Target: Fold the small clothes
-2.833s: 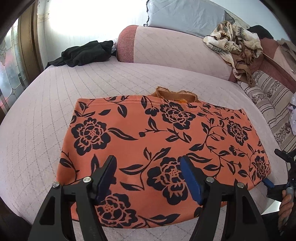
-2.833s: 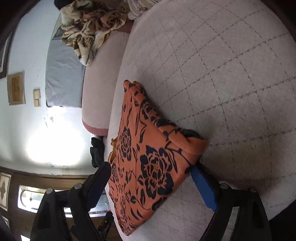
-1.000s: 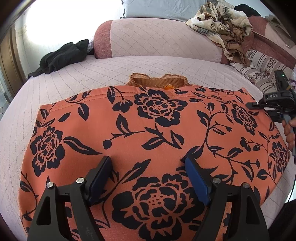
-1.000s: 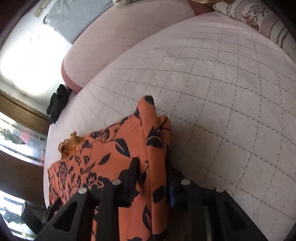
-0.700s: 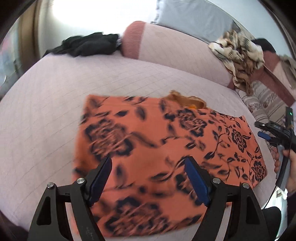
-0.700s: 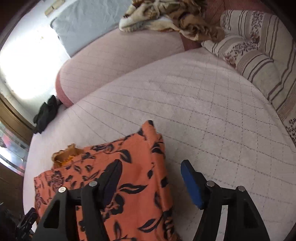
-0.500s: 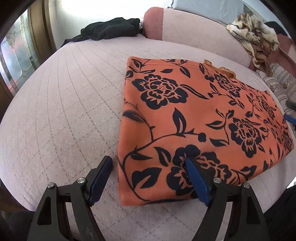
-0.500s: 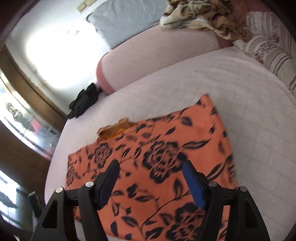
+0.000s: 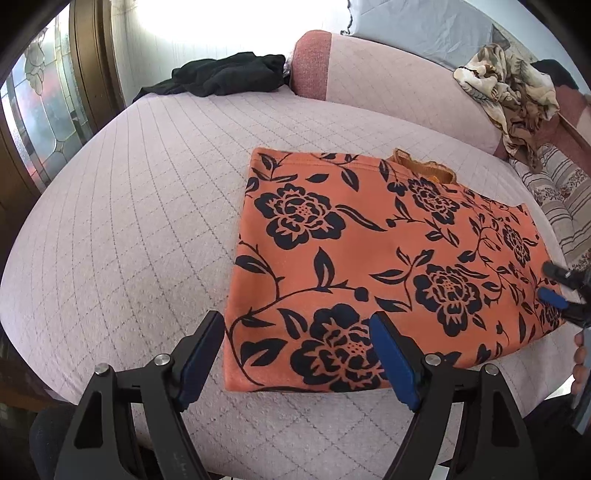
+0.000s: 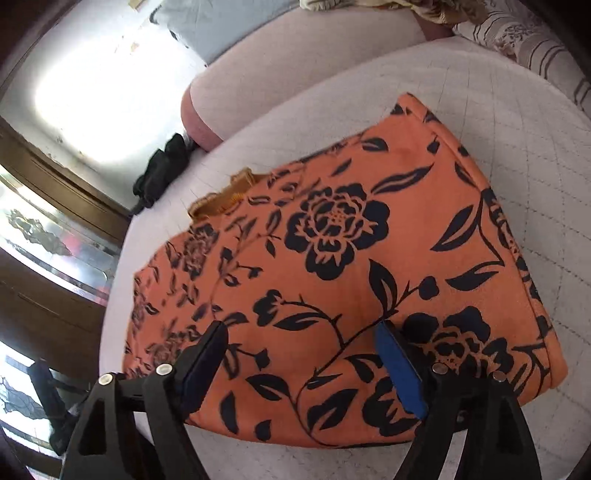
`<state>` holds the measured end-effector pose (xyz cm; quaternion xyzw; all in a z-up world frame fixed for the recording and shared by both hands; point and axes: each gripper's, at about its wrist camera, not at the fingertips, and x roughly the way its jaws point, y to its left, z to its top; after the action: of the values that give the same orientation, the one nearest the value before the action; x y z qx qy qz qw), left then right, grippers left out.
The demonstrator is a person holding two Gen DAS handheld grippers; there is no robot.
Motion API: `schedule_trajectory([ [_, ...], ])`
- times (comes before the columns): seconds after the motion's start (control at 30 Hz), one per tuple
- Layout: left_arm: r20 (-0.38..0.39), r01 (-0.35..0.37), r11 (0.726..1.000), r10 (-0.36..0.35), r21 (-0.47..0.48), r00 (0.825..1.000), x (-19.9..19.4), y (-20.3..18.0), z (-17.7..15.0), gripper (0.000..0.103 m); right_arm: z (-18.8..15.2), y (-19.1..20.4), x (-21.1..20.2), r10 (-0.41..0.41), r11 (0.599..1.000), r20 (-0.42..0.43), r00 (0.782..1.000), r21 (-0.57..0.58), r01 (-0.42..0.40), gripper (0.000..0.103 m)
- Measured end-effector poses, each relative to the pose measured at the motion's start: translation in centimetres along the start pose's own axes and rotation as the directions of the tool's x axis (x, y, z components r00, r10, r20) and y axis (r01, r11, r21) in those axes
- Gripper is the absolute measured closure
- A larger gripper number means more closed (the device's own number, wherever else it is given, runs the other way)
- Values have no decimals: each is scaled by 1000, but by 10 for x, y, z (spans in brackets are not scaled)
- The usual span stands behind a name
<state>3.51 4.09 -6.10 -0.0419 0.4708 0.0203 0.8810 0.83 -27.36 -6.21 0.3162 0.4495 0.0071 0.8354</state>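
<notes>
While my left gripper (image 9: 295,354) hangs spread over the folded orange floral garment's (image 9: 388,266) seven-o'clock corner on the quilted bed (image 9: 129,221), my right gripper (image 10: 301,363) hovers spread, empty, above its near edge.

pink quilted bed (image 9: 140,206) | pink bolster (image 9: 399,77) at far edge, grey pillow (image 9: 417,26) behind | stained-glass wooden door (image 9: 44,110) left | blown-out window glare (image 9: 229,26) | striped cushion (image 9: 561,195) right

Blown-out window glare behind, soft daylight, fisheye-bent edges, slight blur.
</notes>
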Motion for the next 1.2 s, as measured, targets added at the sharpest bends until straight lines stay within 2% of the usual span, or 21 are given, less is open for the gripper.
schedule_trajectory([
  [0.1,-6,-6,1000,6,9,1000,1,-3,-2,21,-4,14,-17,59,997,65,996,-48,-56,18],
  [0.17,-7,-4,1000,4,8,1000,2,-5,-2,21,-8,4,-5,45,998,27,999,-47,-43,18],
  [0.2,-8,-6,1000,6,14,1000,2,-7,-1,21,-8,-9,7,2,1000,-18,1000,0,-2,18],
  [0.23,-7,-9,1000,9,20,1000,2,-8,-1,21,-8,-20,12,14,997,-37,999,74,-11,21],
  [0.3,5,-16,1000,16,23,1000,0,-9,-1,21,-5,-22,-10,77,988,44,996,131,-82,21],
  [0.43,9,-1,1000,1,-1,1000,4,-16,5,21,-17,-20,-51,89,984,121,989,141,-106,20],
  [0.57,29,-6,998,4,59,1000,14,-43,11,21,-55,-57,-58,91,932,87,992,343,-116,20],
  [0.63,35,-8,995,5,95,999,21,-59,13,21,-66,-74,-58,82,906,89,993,408,-112,20],
  [0.7,34,-9,993,6,117,999,29,-72,13,21,-64,-82,-55,106,879,123,987,452,-151,20],
  [0.77,28,-13,991,9,133,1000,38,-83,14,21,-53,-86,-51,83,880,139,987,454,-138,20],
  [0.87,32,-27,989,23,145,999,44,-96,16,21,-37,-99,-41,94,838,168,981,519,-169,19],
  [1.03,74,-29,988,18,149,997,44,-108,20,21,-19,-105,-35,59,834,210,976,526,-164,19],
  [1.13,25,-52,981,48,189,999,68,-116,15,21,-18,-102,-33,40,844,232,972,513,-157,21],
  [1.2,60,-61,978,51,197,997,67,-115,14,21,-18,-98,-33,28,855,233,972,498,-144,22],
])
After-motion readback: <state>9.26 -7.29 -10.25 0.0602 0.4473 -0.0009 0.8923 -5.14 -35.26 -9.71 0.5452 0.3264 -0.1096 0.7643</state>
